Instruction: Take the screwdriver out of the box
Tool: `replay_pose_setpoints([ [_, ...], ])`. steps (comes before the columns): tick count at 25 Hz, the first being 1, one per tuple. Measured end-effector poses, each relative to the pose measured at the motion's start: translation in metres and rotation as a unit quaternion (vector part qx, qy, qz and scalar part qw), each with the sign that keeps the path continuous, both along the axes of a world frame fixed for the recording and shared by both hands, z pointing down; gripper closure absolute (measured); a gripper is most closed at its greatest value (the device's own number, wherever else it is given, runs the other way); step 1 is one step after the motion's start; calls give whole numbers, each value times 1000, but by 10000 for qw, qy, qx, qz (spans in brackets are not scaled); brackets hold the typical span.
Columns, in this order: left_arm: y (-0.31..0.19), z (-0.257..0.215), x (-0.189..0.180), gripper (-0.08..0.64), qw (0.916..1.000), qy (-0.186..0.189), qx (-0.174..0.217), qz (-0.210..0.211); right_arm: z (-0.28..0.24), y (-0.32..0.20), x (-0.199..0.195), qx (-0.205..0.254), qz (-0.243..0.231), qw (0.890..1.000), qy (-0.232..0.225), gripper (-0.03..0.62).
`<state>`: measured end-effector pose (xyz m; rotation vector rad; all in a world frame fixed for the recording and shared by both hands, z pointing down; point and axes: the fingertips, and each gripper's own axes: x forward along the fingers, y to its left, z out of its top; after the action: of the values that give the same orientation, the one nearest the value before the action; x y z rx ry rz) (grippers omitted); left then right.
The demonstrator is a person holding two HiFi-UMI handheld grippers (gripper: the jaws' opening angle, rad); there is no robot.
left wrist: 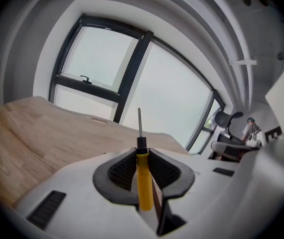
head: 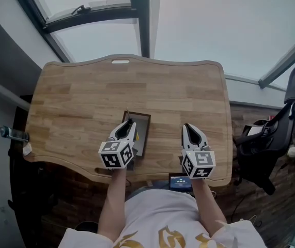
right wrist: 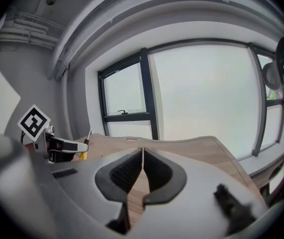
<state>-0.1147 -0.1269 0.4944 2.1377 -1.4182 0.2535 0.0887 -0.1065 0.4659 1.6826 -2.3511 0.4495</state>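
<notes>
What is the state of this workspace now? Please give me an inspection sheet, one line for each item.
Surface: light wooden table top.
Job's things: yellow-handled screwdriver clamped in left hand-held gripper, metal shaft sticking out past the jaws; dark rectangular box on the table beneath it.
Clutter: small dark device with blue screen at the near edge.
Grippers: right hand-held gripper shut, empty.
Cables: nothing seen.
Surroundings: large windows; black office chair at right.
</notes>
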Motion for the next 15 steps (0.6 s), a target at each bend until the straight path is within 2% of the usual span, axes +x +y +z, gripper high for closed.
replay_pose_setpoints([
  [4,0,-14,-3,479,9995,50,303,-35,-6,2,2,85,72,9999,16,558],
  [15,15,-39,5,479,9955,-398,818,246,-18,15,6,242,208,9995,6,558],
])
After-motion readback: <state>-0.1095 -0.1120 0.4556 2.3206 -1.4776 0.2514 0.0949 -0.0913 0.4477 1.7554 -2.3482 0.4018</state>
